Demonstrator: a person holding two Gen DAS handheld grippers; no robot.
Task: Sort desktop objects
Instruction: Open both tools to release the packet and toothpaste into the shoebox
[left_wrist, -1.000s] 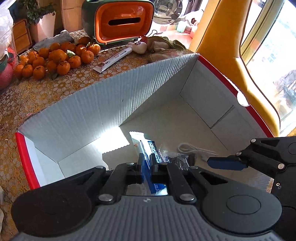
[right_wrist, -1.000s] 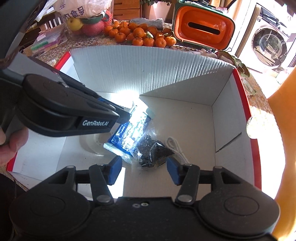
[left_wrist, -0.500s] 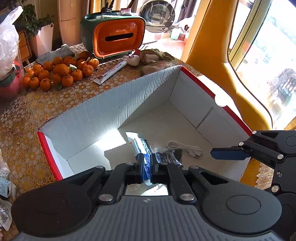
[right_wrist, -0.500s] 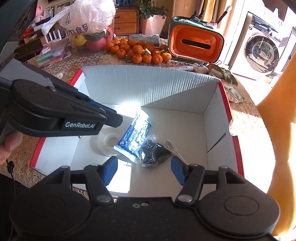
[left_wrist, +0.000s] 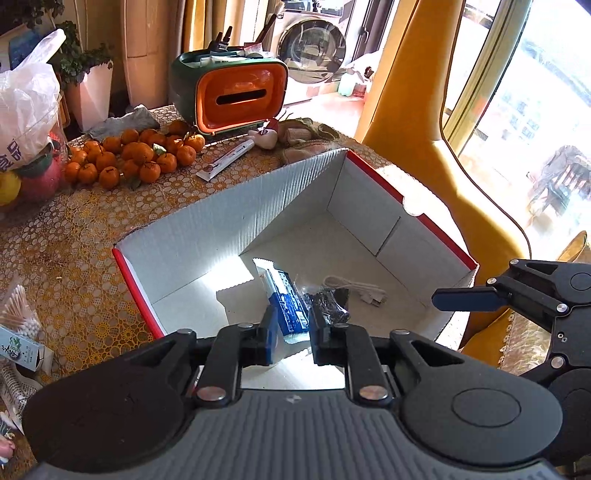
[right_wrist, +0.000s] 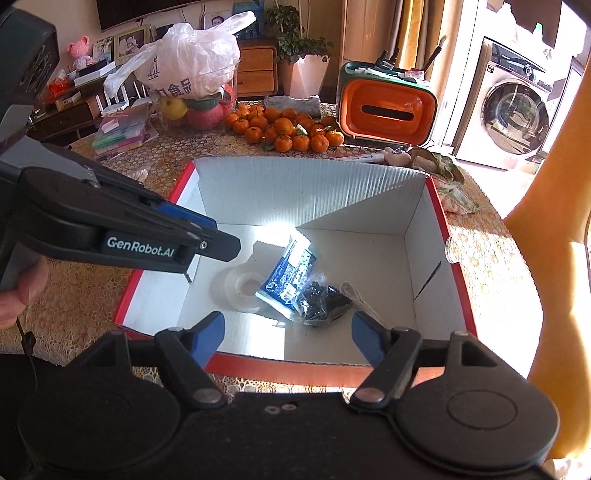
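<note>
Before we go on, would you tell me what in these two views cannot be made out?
- Tape roll: hidden in the left wrist view behind the left gripper.
- Blue packet: print too small and glared in both views.
- White cable: mostly hidden in the right wrist view by the black bag.
- Cotton swabs: cut off by the left wrist view's edge.

The left gripper (left_wrist: 291, 332) points forward and down with its jaws a narrow gap apart and nothing between them, while the right gripper (right_wrist: 286, 334) is spread wide, empty, a hand (right_wrist: 18, 291) behind the left one.
</note>
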